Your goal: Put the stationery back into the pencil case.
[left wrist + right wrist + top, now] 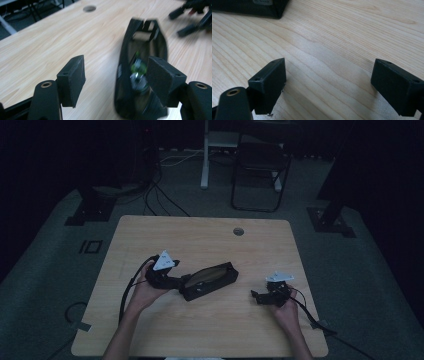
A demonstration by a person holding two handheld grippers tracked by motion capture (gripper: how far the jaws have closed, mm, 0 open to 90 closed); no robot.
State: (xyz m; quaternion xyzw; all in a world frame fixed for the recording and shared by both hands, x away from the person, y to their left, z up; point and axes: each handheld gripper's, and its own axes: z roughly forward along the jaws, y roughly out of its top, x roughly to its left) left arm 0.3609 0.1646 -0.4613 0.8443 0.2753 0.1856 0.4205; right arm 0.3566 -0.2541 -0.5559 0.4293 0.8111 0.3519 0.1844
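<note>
A black mesh pouch (210, 280) lies open on the wooden table (200, 240), slanting from near left to far right. Inside it, in the left gripper view, the pouch (147, 42) holds a small green item (138, 67) and something metallic, both blurred. My left gripper (182, 282) sits at the pouch's near left end. Its jaws stand wide apart, and the left gripper (116, 75) has the pouch's near end partly between them, with no pad pressing on it. My right gripper (256, 296) rests at the right, apart from the pouch. The right gripper (327, 85) is open over bare wood, with a pouch corner (262, 7) farther off.
A round cable hole (238, 231) sits near the table's far edge. Beyond the table stand a dark chair (260, 165) and a white post (204, 155). Cables trail on the floor (160, 195) and from both grippers. The other gripper (192, 15) shows past the pouch.
</note>
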